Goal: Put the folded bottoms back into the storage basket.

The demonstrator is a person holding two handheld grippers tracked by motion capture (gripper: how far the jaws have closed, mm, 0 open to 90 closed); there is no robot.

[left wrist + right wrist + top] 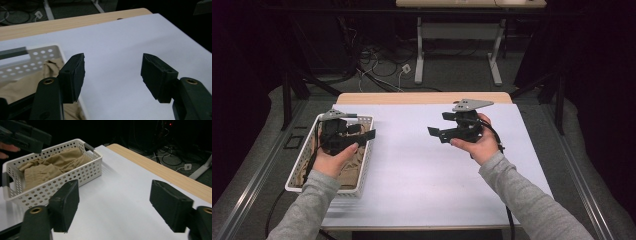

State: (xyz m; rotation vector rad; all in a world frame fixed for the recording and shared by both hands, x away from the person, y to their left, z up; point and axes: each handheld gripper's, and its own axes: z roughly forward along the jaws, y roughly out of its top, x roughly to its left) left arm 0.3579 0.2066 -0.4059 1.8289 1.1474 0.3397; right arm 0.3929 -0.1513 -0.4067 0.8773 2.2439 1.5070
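Tan cloth [52, 166] lies bunched in the white perforated basket [82, 173]; left gripper [362, 135] and right gripper [435, 133] both gape empty, nothing left outside.

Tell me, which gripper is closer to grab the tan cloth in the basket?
Left, probably. The left gripper hangs open over the white basket holding the tan cloth. The right gripper, also open, is out over the bare white tabletop.

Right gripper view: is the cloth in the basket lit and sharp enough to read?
Right gripper view: tan cloth evenly lit, folds readable, basket holes crisp; near jaws soft. Left gripper view: cloth blurred. High view: surroundings dark, table bright, no glare.
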